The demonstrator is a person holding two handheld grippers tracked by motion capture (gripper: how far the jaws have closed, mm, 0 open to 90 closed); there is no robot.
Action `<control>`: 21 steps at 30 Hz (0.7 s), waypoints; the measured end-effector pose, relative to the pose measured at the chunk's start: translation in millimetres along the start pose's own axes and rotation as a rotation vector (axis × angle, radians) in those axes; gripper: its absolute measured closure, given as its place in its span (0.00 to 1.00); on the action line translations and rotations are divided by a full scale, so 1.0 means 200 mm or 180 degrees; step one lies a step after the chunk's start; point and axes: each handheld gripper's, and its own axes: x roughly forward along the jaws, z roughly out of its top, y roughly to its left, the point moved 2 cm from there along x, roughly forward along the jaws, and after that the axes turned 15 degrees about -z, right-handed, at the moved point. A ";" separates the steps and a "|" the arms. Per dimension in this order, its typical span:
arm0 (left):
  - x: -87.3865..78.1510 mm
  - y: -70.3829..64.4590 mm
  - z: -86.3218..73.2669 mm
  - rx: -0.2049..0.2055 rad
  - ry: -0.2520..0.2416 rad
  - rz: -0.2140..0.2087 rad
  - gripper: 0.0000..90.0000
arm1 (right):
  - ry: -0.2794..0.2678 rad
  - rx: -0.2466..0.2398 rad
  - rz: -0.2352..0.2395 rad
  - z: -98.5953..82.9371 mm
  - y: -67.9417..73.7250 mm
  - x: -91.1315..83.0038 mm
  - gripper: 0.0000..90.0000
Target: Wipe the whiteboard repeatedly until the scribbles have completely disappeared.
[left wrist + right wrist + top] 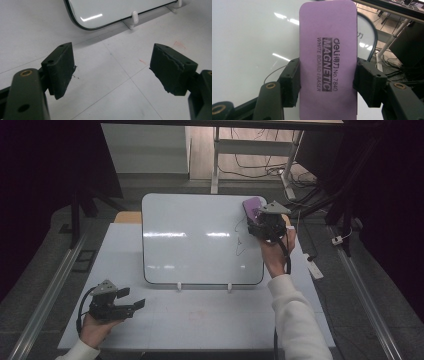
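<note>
Purple eraser (328, 65) clamped between right claw (328, 80) jaws

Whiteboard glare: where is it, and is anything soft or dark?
High view: bright streaks across the whiteboard, room edges dark. Left gripper view: a glare patch at the board's corner, near tongs slightly soft. Right gripper view: eraser print sharp, streaks behind.

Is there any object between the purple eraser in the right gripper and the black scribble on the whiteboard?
Nothing visible does. The right gripper holds the purple rectangular foam eraser at the white glossy whiteboard top right corner; the thin black scribble lies just below-left, bare board between.
</note>
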 end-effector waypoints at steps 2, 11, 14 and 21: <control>0.00 0.00 0.00 0.0001 -0.0003 0.0001 0.23 | -0.0001 0.0020 -0.0010 0.01 -0.01 0.00 0.46; 0.00 0.00 0.00 0.0003 -0.0003 0.0007 0.23 | -0.0015 0.0000 -0.0019 0.02 -0.01 0.01 0.46; 0.00 0.00 0.00 0.0005 0.0005 0.0003 0.23 | -0.0008 -0.0093 -0.0001 0.01 0.01 0.00 0.46; 0.01 0.00 0.00 0.0004 0.0012 0.0004 0.23 | -0.0039 -0.0299 0.0102 -0.05 0.10 -0.03 0.46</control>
